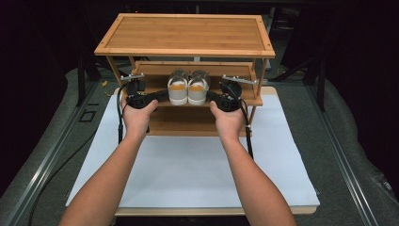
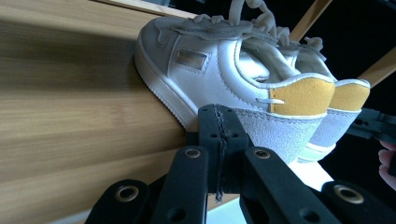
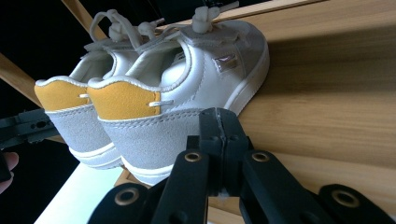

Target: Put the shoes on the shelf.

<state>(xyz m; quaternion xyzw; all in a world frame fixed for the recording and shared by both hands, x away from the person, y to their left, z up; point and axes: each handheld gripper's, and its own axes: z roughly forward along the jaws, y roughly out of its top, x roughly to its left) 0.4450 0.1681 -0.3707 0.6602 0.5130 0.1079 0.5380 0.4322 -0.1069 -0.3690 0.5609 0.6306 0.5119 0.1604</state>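
While heels face the person, shoes (image 1: 187,88) point rackward.

Bench (image 1: 188,169) topped with a white sheet, bearing a bamboo shoe rack (image 1: 186,33) at its far end. On the rack's middle shelf (image 1: 244,100), a pair of white shoes (image 1: 188,89), side by side and touching, yellow-tabbed heels at the front edge.

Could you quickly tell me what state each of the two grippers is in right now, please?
Left gripper: closed, jaws together with nothing between them, beside the white sneakers with yellow heel tabs.
Right gripper: closed, empty, at the pair's other side.
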